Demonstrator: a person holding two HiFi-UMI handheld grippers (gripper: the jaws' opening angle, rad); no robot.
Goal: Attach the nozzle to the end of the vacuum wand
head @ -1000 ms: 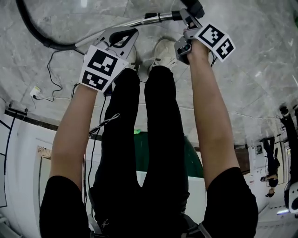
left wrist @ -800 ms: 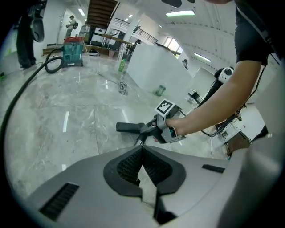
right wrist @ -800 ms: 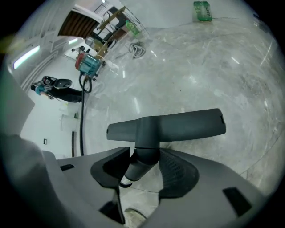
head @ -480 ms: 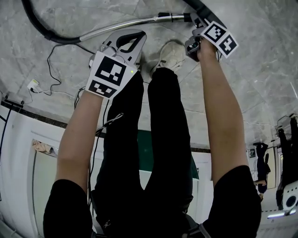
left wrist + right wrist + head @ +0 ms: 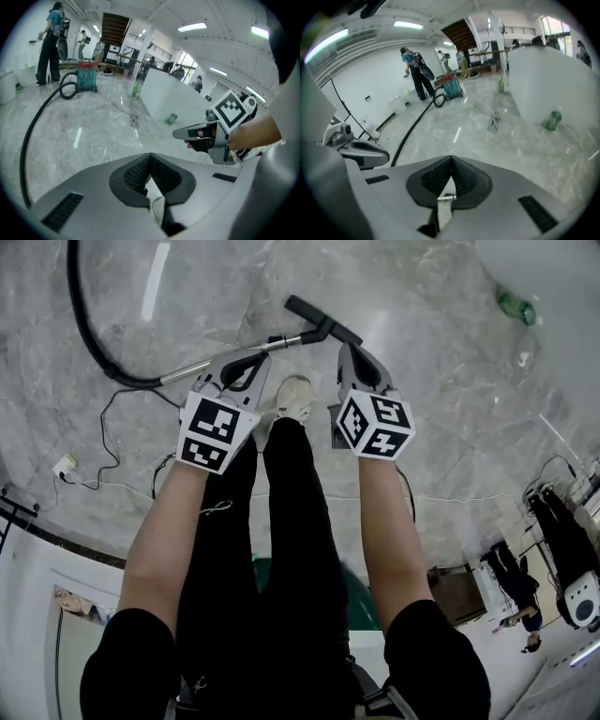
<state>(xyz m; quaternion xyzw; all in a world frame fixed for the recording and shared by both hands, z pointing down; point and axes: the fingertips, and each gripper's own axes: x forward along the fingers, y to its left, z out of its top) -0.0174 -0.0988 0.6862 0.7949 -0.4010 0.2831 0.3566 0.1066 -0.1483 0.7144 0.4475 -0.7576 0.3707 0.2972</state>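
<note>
The person wears black trousers (image 5: 281, 549), a black short-sleeved top (image 5: 131, 662) and a white shoe (image 5: 294, 399) at the trousers' hem. Flanking the trousers, the grey left gripper (image 5: 265, 354) and right gripper (image 5: 344, 349) each bear a black-and-white marker cube (image 5: 216, 430).

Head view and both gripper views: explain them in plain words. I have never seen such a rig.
No robot: a person holds a two-jaw gripper in each hand, each bearing a cube of square markers. The head view comes from a camera on the person's head, looking down past the legs to the marble floor. The other two come from cameras riding on the grippers, looking along their jaws. On the floor lie the vacuum wand, with the black nozzle seemingly joined to its end, a black hose and a green bottle. The left gripper and the right gripper are shut and hold nothing; the right one's jaws have just closed.
</note>
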